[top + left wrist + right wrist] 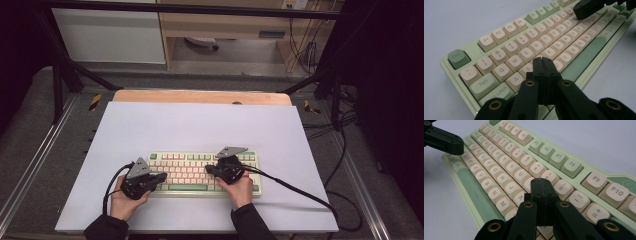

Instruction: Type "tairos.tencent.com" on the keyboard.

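Observation:
A pale green keyboard (200, 172) with cream keys lies on the white mat near the front. My left gripper (162, 176) hovers over its left half, jaws shut with nothing between them. In the left gripper view its tip (543, 61) sits just above the keys beside S and D on the keyboard (524, 37). My right gripper (209, 170) is over the right-centre keys, also shut and empty. In the right gripper view its tip (541, 182) hangs above the keys near K and O on the keyboard (506, 157). Whether either tip touches a key I cannot tell.
The white mat (200, 125) covers a wooden table whose back edge (200, 96) shows. A black cable (300, 192) trails right from the right gripper, another loops at the left (107, 192). Metal frame rails run along both sides.

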`<state>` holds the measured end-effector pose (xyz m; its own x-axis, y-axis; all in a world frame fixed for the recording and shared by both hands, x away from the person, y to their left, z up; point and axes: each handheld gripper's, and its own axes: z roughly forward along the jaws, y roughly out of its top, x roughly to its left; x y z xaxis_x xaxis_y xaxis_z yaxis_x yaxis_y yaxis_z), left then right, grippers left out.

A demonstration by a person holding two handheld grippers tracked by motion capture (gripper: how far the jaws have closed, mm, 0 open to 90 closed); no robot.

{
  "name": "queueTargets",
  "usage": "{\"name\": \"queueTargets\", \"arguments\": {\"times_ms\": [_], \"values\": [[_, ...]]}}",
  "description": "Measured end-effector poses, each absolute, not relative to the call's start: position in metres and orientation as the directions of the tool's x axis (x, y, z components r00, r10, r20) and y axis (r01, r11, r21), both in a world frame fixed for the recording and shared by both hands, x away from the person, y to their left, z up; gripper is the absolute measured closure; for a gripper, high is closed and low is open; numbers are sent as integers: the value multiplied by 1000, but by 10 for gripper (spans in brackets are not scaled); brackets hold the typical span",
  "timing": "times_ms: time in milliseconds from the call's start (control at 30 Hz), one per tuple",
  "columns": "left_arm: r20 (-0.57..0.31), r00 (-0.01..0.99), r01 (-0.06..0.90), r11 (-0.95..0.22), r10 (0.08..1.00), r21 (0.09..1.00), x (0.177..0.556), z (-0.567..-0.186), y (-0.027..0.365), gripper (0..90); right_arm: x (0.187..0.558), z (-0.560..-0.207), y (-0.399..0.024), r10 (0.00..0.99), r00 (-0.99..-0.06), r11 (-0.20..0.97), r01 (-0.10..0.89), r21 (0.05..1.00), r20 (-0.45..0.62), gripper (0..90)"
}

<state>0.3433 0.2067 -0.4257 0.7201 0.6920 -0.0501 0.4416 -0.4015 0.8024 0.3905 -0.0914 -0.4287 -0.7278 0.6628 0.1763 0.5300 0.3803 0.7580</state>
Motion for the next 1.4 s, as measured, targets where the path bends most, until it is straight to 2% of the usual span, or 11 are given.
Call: {"name": "queueTargets", "arguments": {"times_ms": [600,1400], "values": [[-49,721,438,-401,691,805,343,-425,207,895,393,-432,-91,661,-733,391,521,759,162,900],[-62,714,448,-387,698,806,345,-424,208,895,370,-416,-95,610,-774,407,490,771,170,900]]}}
